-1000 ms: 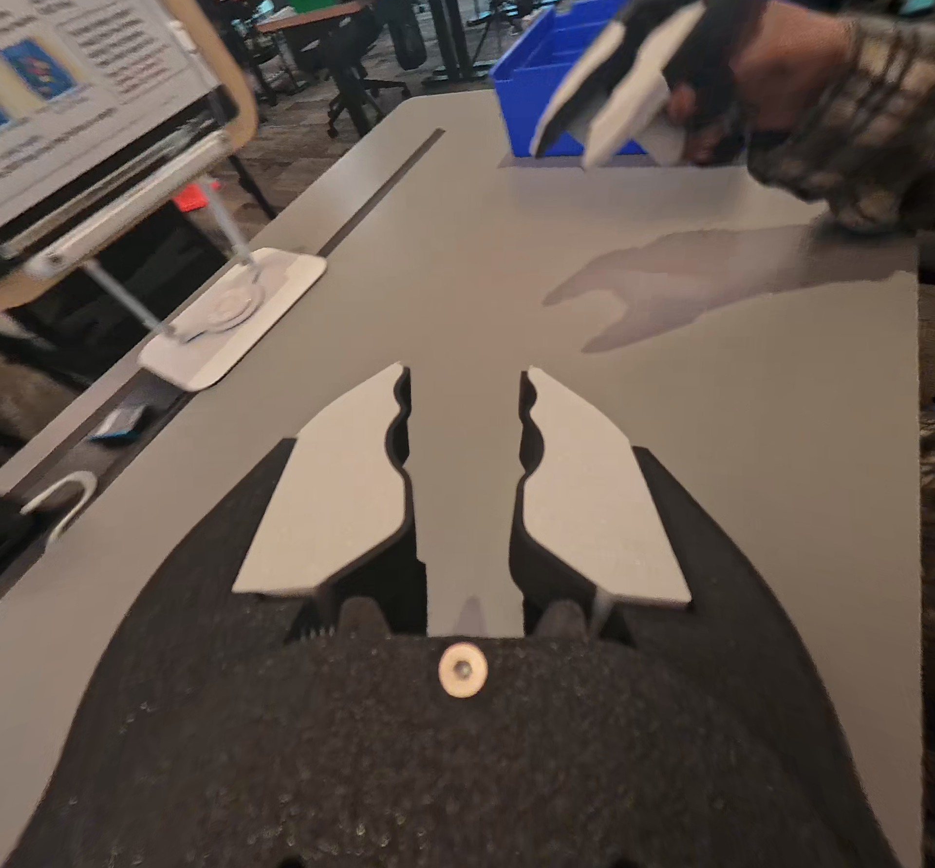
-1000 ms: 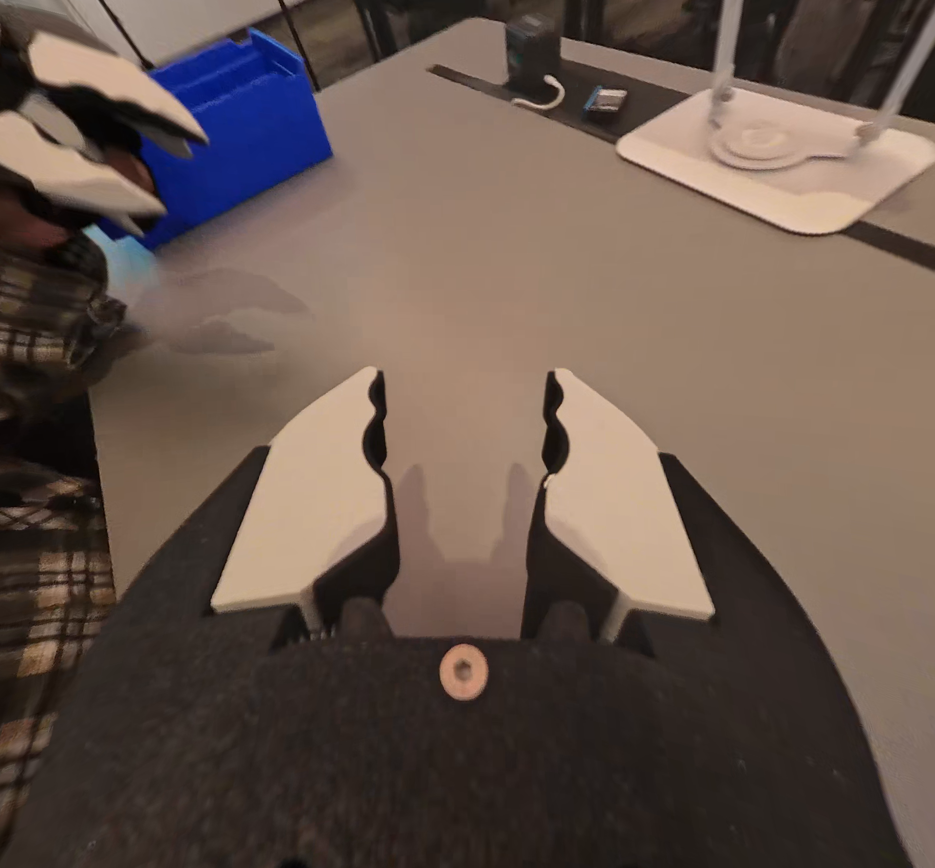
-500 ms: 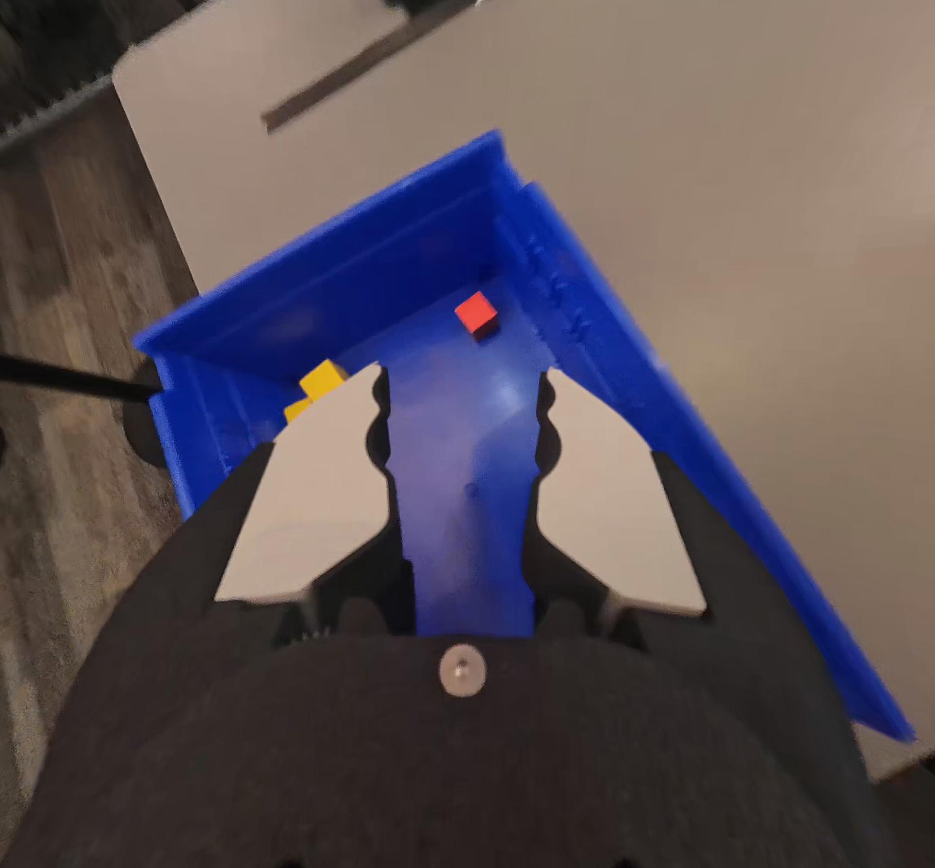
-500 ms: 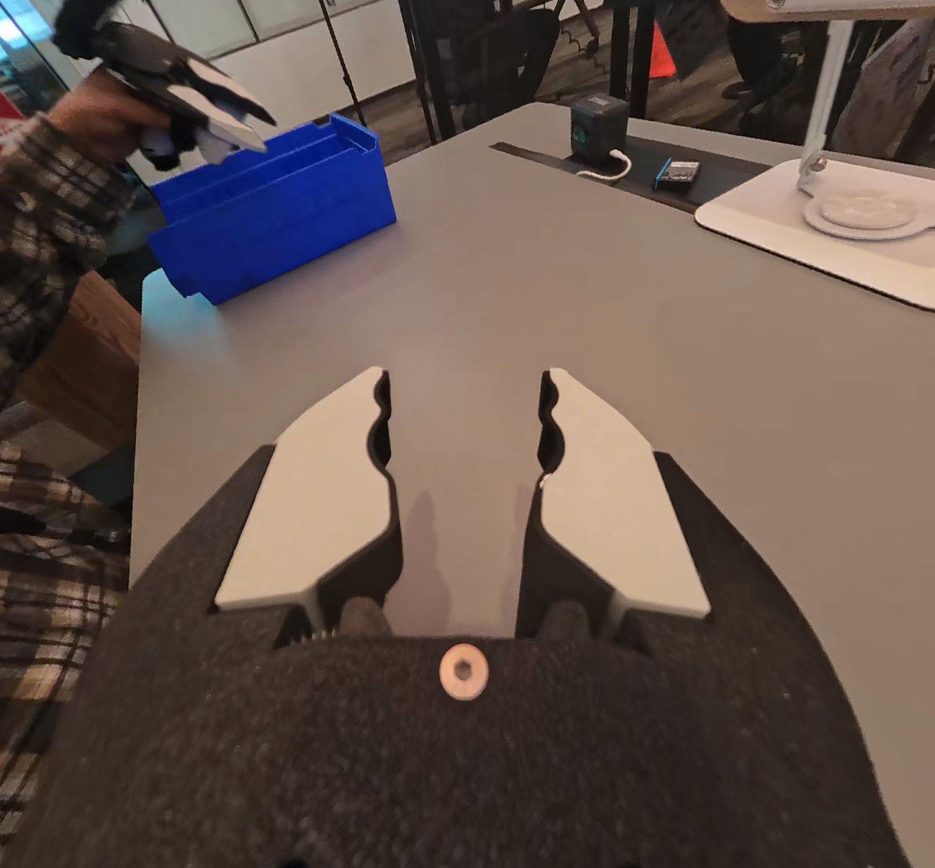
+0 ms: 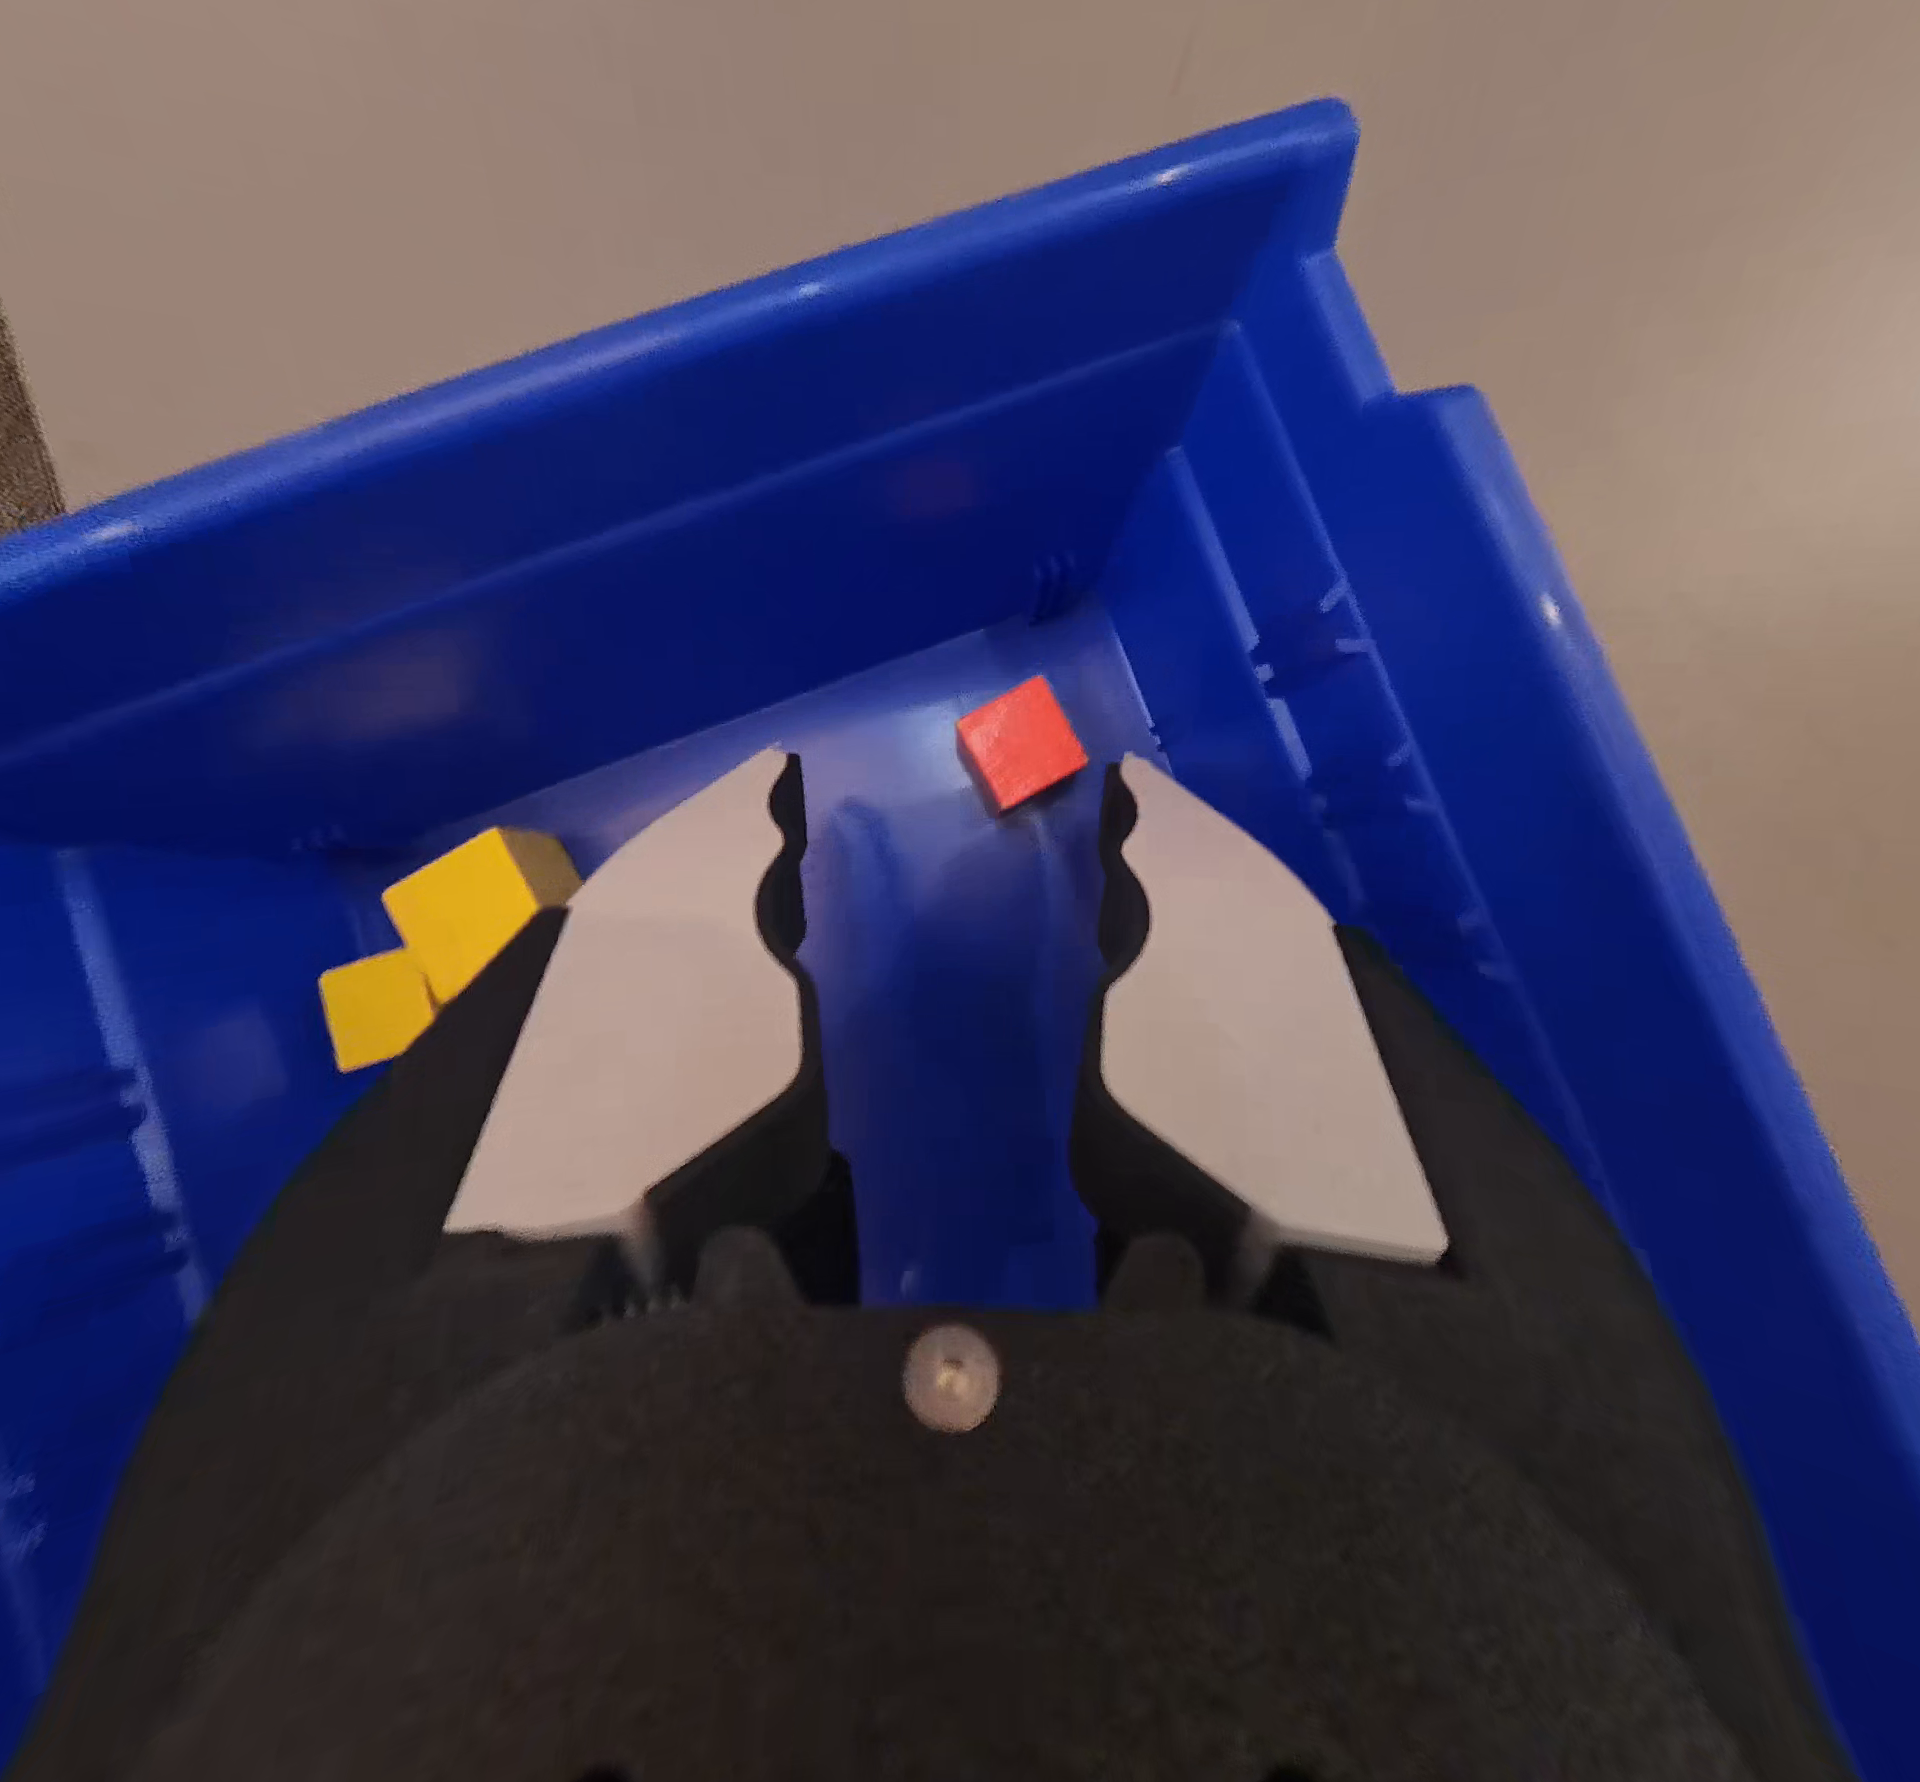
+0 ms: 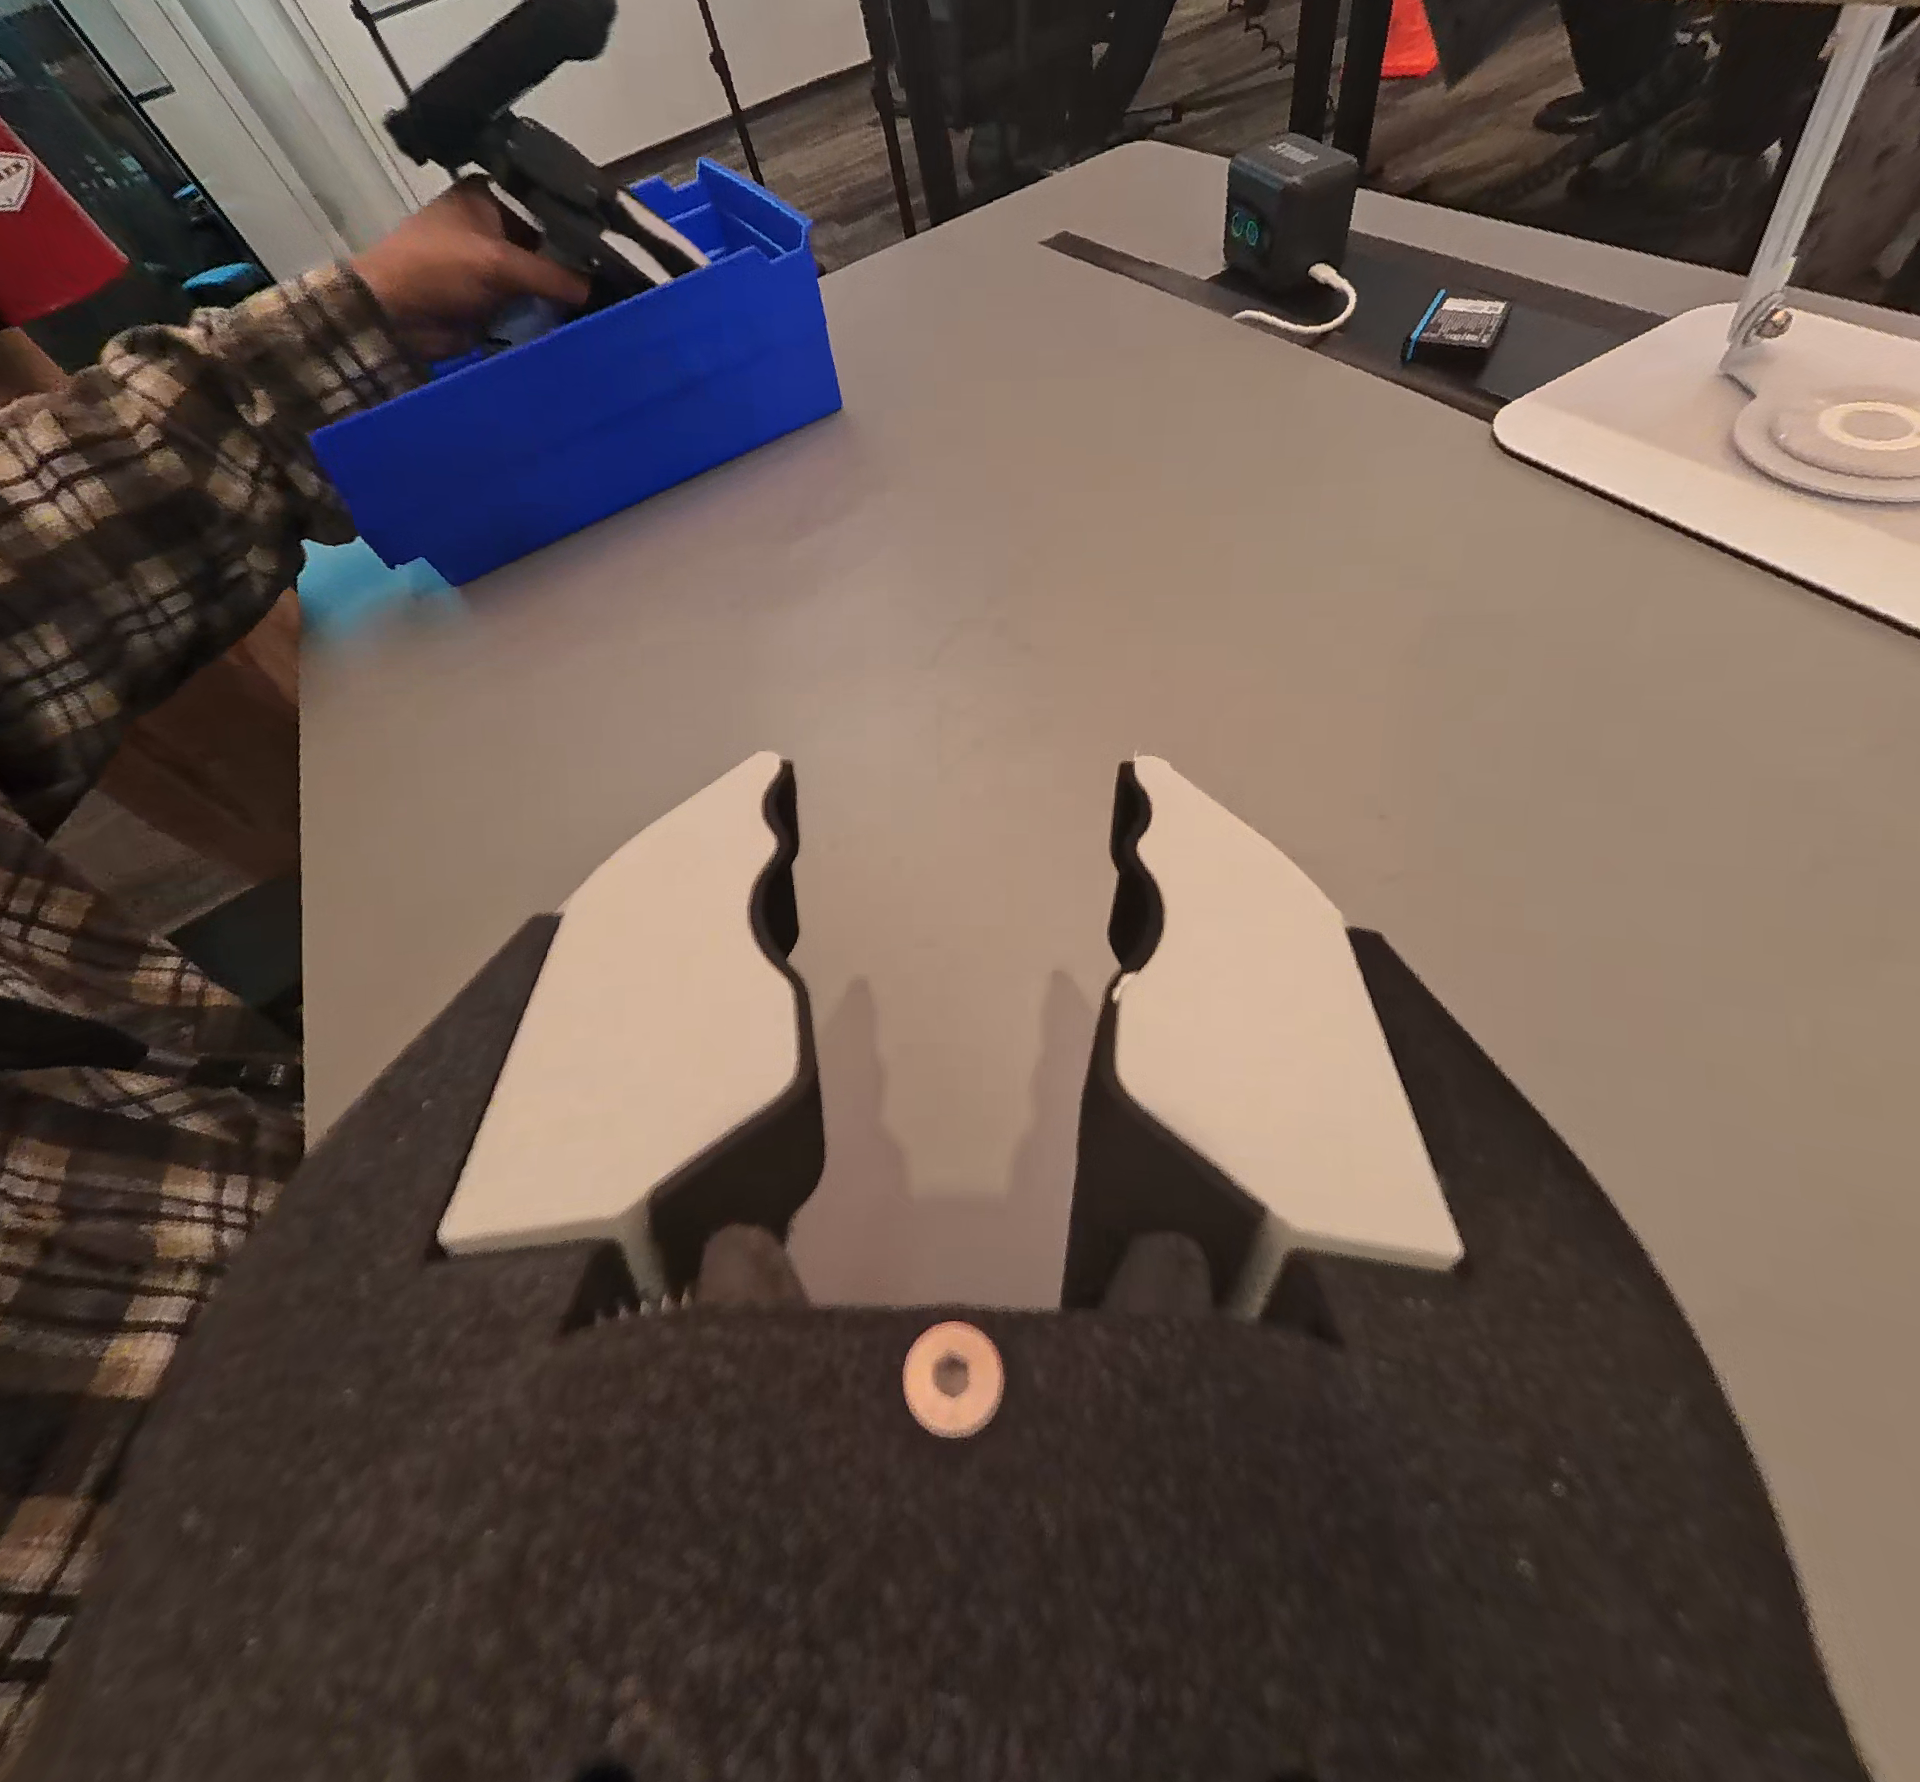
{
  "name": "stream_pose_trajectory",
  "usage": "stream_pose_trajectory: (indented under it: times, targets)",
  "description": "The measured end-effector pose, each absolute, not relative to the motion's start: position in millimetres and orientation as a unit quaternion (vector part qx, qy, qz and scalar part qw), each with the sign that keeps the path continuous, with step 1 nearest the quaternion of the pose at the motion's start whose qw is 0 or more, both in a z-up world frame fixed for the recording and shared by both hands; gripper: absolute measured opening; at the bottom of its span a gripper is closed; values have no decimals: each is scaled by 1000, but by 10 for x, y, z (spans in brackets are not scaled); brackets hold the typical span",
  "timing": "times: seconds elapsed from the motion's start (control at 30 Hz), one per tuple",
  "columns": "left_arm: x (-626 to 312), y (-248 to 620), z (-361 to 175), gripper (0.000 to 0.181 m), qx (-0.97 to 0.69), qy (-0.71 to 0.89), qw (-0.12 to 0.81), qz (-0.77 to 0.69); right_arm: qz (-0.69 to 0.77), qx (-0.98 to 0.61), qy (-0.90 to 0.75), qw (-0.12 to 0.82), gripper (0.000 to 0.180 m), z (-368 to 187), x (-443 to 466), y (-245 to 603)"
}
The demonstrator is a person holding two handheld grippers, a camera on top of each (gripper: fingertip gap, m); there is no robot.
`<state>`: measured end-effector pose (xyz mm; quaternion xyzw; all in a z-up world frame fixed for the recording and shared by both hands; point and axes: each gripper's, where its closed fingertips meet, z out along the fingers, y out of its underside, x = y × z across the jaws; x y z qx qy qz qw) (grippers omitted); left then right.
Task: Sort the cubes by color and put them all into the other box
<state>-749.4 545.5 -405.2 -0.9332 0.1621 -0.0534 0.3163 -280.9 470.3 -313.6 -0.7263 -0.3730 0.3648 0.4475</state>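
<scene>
My left gripper (image 5: pixel 951 776) is open and empty, reaching down inside a blue box (image 5: pixel 644 402). A red cube (image 5: pixel 1020 741) lies on the box floor just ahead, close to my right fingertip. Two yellow cubes (image 5: pixel 468 896) (image 5: pixel 374 1013) sit together at the box's left inner corner, partly hidden by my left finger. My right gripper (image 6: pixel 951 776) is open and empty, low over the grey table (image 6: pixel 1299 693). In the right wrist view the blue box (image 6: pixel 582 423) stands at the table's far left, with the left gripper (image 6: pixel 623 252) dipped into it.
A white stand base (image 6: pixel 1766 465) sits at the far right of the table. A small black device with a white cable (image 6: pixel 1288 220) and a flat dark pack (image 6: pixel 1455 330) lie on a dark strip at the back. A plaid sleeve (image 6: pixel 156 506) crosses the left edge.
My left gripper swung from over the table to above the blue box, then dropped deeper inside toward the red cube. My right gripper tilted up slightly and stayed open over the table.
</scene>
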Motion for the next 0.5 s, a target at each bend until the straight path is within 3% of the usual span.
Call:
stream_pose_trajectory:
  times: [0.23,0.3,0.5]
  targets:
    - [-7452,5527,-4339,51,-949,172,261,-32,372,-725,-360,454,57,-3122,-2703,4650]
    - [-7395,5531,-4398,24,-949,183,254,-43,376,-723,-355,458,56,-3101,-2672,4641]
    - [-7574,5564,-4022,22,-924,196,329,-8,385,-714,-350,468,53,-3092,-2581,4569]
